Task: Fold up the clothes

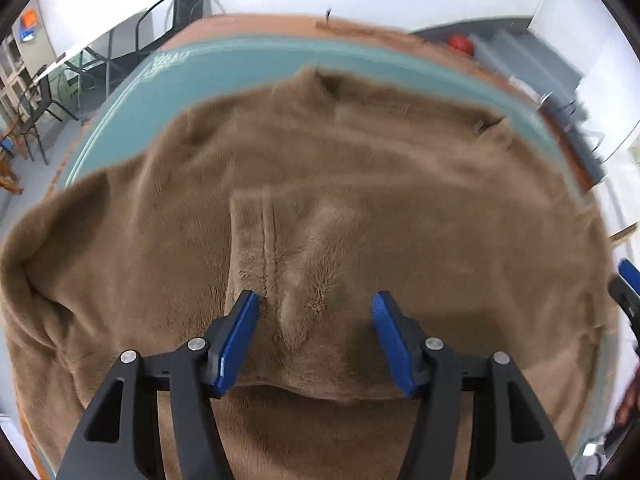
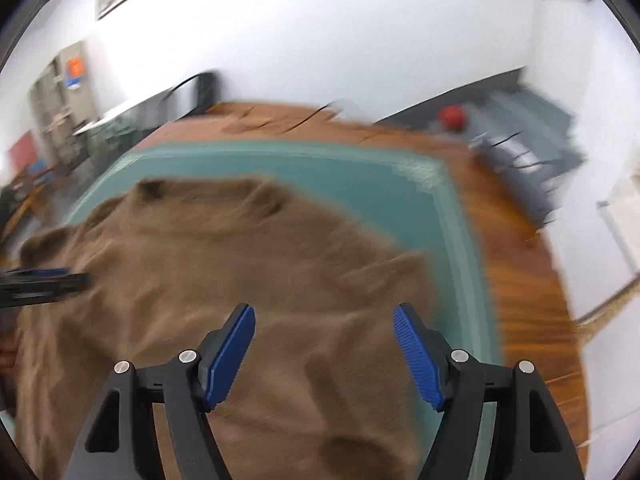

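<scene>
A brown, plush garment (image 1: 312,184) lies spread across a teal mat (image 1: 224,68), its nap soft and short like fleece, with rumpled folds along the left side and a flat stitched panel with two parallel seams near the middle. A folded edge runs across it close to the near side, and part of the cloth spills past the mat's near edge. The left gripper (image 1: 316,304) hangs just above the seamed panel, its blue-padded jaws spread apart with nothing pinched between them. The right gripper (image 2: 324,320) hovers over the garment's right part, jaws likewise parted and empty; that view is blurred. The mat rests on a wooden table (image 2: 520,272), with dark chairs (image 1: 132,48) and white walls beyond.
</scene>
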`<state>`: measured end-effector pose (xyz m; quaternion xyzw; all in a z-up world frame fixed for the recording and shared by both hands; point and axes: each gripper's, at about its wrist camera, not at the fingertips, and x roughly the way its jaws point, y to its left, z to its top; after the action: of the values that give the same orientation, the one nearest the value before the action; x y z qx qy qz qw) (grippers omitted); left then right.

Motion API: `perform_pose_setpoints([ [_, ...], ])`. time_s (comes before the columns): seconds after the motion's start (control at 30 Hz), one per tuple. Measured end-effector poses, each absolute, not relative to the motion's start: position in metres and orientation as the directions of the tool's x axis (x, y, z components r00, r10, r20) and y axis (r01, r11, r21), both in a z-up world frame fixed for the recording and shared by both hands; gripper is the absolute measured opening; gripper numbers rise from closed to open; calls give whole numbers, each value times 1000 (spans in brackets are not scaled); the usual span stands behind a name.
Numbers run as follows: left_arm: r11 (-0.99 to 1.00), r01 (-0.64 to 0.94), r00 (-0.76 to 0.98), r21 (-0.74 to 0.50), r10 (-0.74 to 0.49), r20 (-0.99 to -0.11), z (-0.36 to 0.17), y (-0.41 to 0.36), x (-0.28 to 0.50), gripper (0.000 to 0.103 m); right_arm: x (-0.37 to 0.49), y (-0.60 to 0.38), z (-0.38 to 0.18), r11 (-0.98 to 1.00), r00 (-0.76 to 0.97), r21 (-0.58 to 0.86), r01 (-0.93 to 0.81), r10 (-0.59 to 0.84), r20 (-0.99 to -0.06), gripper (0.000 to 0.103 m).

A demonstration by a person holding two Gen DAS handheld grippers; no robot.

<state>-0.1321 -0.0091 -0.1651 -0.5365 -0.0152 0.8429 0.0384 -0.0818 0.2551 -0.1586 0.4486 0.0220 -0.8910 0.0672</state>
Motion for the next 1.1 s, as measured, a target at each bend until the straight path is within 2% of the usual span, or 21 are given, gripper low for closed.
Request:
perform_pose_setpoints([
  [0.07,-997,-53,-420,-48,66,-905,-170,-8,-133,65,-83,248,-181,-985,-521,51,167,-132,-843,74],
  [0.2,-995,-19,-401,-93,93,-911,-163,-22,-135,65,-86,252,-213,-988,-443,27,153,-93,-892,74],
  [0.37,-988,-15,-419,-152,144,-896,-143,-38,-108,65,-78,257,-194,-996,-437,51,74,-79,-896,74],
  [0.53,-981,-41,-408,-188,188,-893,-135,-45,-70,66,-44,236,-164,-989,-436,129,77,-150,-887,74],
  [0.7,-969,8,-402,-249,225,-888,-135,-51,-24,66,-10,181,-170,-961,-360,182,207,-248,-899,75],
  [0.8,-969,49,-405,-241,202,-892,-136,-54,6,66,5,153,-186,-938,-303,214,273,-295,-906,75],
  [1.1,-940,265,-417,-217,91,-905,-137,-85,95,66,55,118,-218,-882,-311,109,459,-274,-910,75],
])
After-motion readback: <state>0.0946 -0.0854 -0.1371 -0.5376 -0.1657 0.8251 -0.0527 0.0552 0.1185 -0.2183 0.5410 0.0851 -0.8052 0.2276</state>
